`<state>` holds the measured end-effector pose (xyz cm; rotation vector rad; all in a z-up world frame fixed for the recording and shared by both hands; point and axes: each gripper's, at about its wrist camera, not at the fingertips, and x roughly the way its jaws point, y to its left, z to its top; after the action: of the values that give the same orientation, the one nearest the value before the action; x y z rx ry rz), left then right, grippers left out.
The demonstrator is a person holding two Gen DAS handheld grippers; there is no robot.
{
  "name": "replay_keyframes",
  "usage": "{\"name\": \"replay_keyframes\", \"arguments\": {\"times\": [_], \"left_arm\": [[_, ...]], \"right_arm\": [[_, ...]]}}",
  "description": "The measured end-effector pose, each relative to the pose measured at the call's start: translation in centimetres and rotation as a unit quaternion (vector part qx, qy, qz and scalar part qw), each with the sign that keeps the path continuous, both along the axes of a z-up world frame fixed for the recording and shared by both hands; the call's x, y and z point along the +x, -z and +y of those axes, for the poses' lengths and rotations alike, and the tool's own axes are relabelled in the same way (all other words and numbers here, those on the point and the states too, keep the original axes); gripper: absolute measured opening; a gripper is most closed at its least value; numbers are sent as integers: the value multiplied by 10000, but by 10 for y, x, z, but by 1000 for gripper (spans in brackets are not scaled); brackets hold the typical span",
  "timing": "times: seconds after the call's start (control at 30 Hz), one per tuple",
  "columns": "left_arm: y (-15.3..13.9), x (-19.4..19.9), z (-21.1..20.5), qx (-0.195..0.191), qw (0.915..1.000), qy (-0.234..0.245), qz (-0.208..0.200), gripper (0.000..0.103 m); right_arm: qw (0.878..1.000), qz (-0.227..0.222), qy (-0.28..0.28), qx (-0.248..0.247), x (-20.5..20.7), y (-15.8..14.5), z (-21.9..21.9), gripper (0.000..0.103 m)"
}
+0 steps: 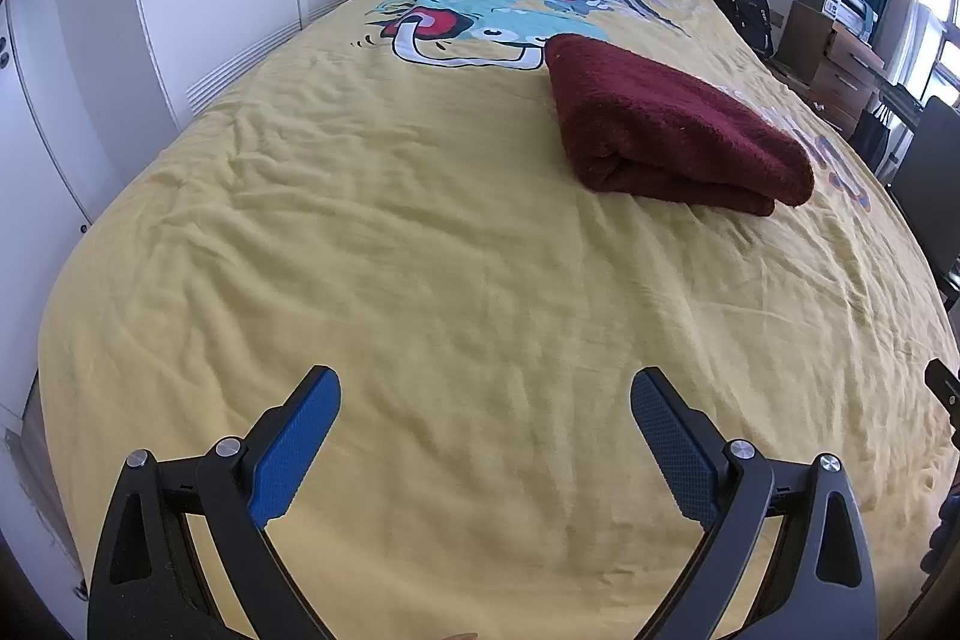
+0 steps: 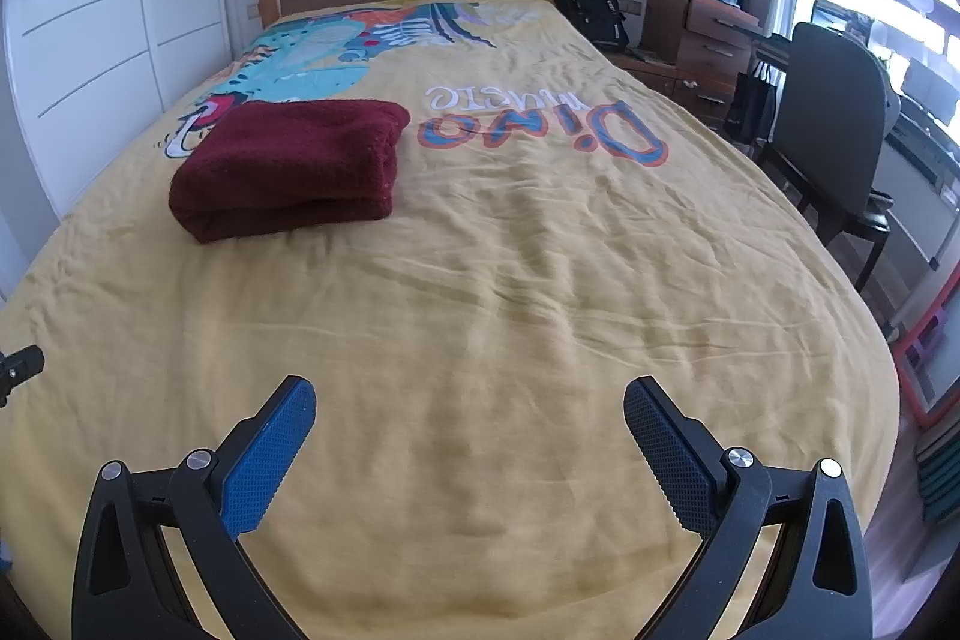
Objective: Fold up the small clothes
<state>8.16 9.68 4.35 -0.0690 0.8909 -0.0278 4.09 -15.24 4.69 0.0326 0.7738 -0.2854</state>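
Left gripper: jaws wide apart, nothing between them, held over bare bedspread near the foot of the bed. Right gripper: likewise spread and empty, over the same yellow cover.

The task's item — a dark red cloth — lies already folded into a thick rectangular stack, mid-bed, toward the printed dinosaur end, well apart from both grippers. In the left view the cloth sits ahead and to the right; in the right view, ahead and to the left. No other garment is visible on the bed.

Assessment: the fold appears complete, or very nearly so.

Risks from here:
- Any further grip on the stack could drag the upper layers off the lower — the pile looks soft and bulky, and the layers are loose.
- The bedspread is wrinkled; a low approach could pinch it with the cloth.
- Pushing the stack sideways would likely skew its edges.
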Motion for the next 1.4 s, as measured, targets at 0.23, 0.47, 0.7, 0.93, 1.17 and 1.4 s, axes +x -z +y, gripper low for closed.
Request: {"name": "replay_keyframes", "arguments": {"times": [0.23, 0.47, 0.7, 0.93, 1.17, 1.4], "left_arm": [[1, -1, 0, 19, 10000, 3, -3, 96], [1, -1, -1, 20, 10000, -1, -2, 96], [0, -2, -1, 25, 10000, 1, -10, 96], [-1, -3, 0, 42, 10000, 17, -25, 96], [-1, -1, 0, 58, 10000, 50, -31, 96], [-1, 0, -1, 70, 9999, 63, -35, 96]], "right_arm": [[10000, 0, 7, -36, -1, 1, 1, 103], [10000, -2, 28, -53, -3, 1, -1, 103], [10000, -7, 37, -49, -4, 1, -3, 103], [10000, -20, 76, -55, -6, 1, -8, 103], [9999, -18, 82, -74, -7, 0, -10, 103], [9999, -15, 82, -77, -8, 0, -11, 103]]}}
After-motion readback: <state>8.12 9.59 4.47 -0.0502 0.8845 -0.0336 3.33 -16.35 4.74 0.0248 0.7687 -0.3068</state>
